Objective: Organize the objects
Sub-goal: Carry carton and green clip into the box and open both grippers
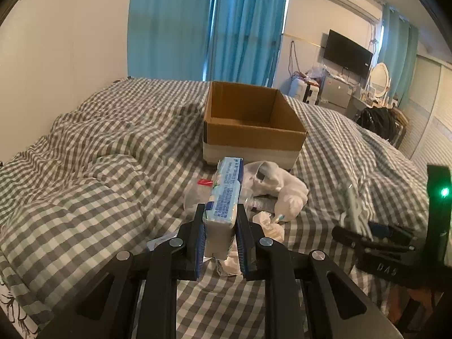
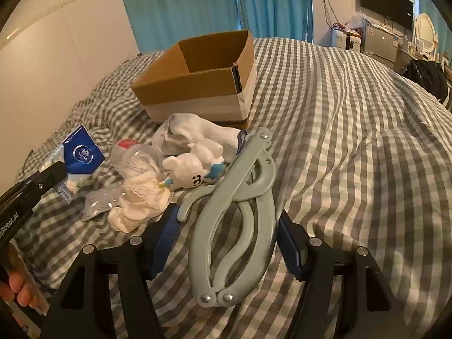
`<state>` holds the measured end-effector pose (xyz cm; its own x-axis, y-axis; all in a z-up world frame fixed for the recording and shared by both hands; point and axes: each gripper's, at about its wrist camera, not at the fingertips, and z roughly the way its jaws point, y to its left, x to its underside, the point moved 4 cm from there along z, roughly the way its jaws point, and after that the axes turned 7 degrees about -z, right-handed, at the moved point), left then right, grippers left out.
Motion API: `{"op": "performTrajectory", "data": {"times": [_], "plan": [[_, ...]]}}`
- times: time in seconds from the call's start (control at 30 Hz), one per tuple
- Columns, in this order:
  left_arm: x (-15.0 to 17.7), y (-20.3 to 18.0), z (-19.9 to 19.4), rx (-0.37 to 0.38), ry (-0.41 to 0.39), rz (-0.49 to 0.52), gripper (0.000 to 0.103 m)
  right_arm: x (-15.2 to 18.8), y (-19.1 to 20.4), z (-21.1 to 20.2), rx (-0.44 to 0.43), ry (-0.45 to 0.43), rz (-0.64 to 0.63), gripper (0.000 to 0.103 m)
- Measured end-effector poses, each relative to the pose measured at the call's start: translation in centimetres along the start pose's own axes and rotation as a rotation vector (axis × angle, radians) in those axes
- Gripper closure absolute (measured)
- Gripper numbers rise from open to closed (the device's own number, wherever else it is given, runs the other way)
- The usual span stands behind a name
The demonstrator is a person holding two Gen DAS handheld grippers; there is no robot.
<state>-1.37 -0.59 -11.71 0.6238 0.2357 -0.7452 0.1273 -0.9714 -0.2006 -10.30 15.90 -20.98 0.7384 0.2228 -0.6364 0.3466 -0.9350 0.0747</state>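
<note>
My left gripper (image 1: 220, 226) is shut on a blue and white tissue pack (image 1: 226, 189), held above the bed in front of an open cardboard box (image 1: 248, 124). The pack also shows in the right wrist view (image 2: 77, 158), with the left gripper (image 2: 48, 175) on it. My right gripper (image 2: 228, 237) is open, its fingers on either side of a grey-green folding hanger (image 2: 240, 214) lying on the bed. The box (image 2: 197, 84) stands behind a pile: white socks (image 2: 195, 135), a white plush toy (image 2: 189, 169), a clear plastic bottle (image 2: 135, 158), crumpled white cloth (image 2: 138, 203).
A grey checked duvet (image 2: 353, 141) covers the bed, with folds on the left (image 1: 84, 155). A white headboard wall (image 1: 62, 56) and blue curtains (image 1: 206, 25) stand behind. A black bag (image 1: 378, 124), desk and TV (image 1: 347, 53) are at the far right.
</note>
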Motion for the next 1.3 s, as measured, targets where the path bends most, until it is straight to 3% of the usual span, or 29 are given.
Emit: {"op": "performTrajectory", "data": {"times": [0.37, 0.47, 0.63, 0.87, 1.13, 1.3], "plan": [[1.1, -0.6, 0.5, 0.021, 0.039, 0.002, 0.084, 3.0, 0.7, -0.5, 0.040, 0.058, -0.032, 0.036], [1.2, -0.7, 0.5, 0.027, 0.039, 0.000, 0.084, 4.1, 1.5, -1.0, -0.010, 0.084, -0.033, 0.036], [1.4, -0.9, 0.4, 0.032, 0.041, 0.003, 0.084, 4.4, 2.8, -2.4, -0.011, 0.043, -0.073, 0.036], [-0.9, -1.7, -0.1, 0.058, 0.034, 0.012, 0.084, -2.2, 3.7, -6.1, -0.011, -0.105, -0.131, 0.036], [-8.9, -3.3, 0.3, 0.092, -0.050, 0.060, 0.084, -12.5, 5.2, -8.2, -0.050, -0.260, -0.207, 0.036], [-14.8, -3.9, 3.8, 0.086, -0.087, 0.093, 0.084, -19.2, 4.5, -6.6, -0.033, -0.312, -0.206, 0.036]]}}
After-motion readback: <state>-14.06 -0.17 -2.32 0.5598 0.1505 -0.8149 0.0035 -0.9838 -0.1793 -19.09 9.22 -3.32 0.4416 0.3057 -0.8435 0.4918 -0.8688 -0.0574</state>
